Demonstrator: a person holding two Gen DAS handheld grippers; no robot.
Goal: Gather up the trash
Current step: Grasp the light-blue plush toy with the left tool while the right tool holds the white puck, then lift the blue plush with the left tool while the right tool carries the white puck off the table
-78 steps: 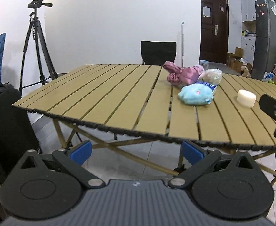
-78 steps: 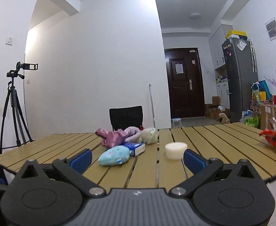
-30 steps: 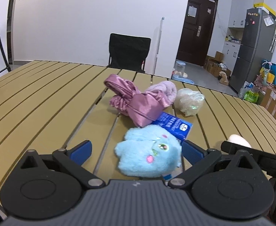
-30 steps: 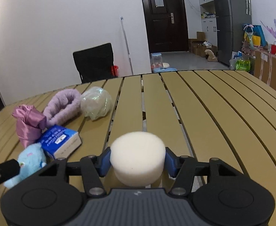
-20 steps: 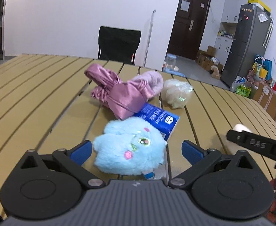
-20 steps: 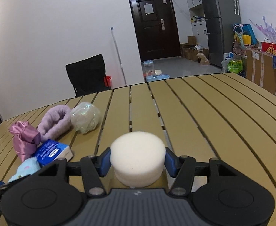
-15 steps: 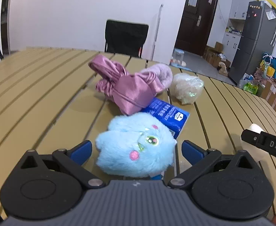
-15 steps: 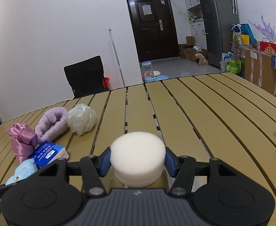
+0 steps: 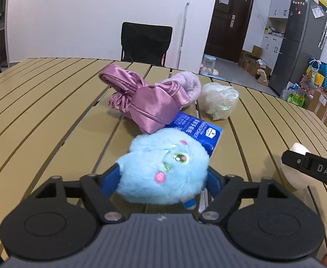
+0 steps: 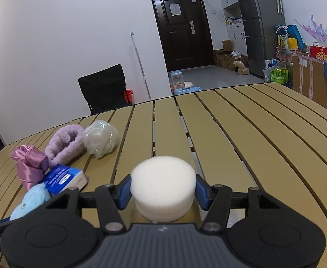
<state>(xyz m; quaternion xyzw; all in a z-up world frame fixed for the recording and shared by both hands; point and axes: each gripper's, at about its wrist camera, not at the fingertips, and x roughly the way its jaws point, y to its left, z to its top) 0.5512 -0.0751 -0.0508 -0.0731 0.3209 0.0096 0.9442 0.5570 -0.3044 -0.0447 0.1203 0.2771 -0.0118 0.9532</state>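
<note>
My left gripper (image 9: 162, 178) is shut on a fluffy light blue plush toy (image 9: 163, 167) over the slatted table (image 9: 40, 120). My right gripper (image 10: 162, 193) is shut on a white round sponge (image 10: 163, 189); the sponge also shows at the right of the left wrist view (image 9: 297, 169). Behind the plush lie a blue tissue pack (image 9: 197, 131), a pink satin cloth (image 9: 145, 98), a purple fuzzy band (image 9: 188, 84) and a crumpled clear plastic ball (image 9: 221, 102). The same items show left in the right wrist view: plush (image 10: 31, 201), pack (image 10: 62, 178), plastic ball (image 10: 100, 140).
A black chair (image 9: 146, 41) stands behind the table's far edge. A dark door (image 10: 181, 26), a fridge (image 10: 261, 22), boxes and bags are at the back right. The table's right half (image 10: 264, 134) is bare slats.
My left gripper has moved up to the blue plush and closed on it. My right gripper stays shut on the sponge and has shifted little.
</note>
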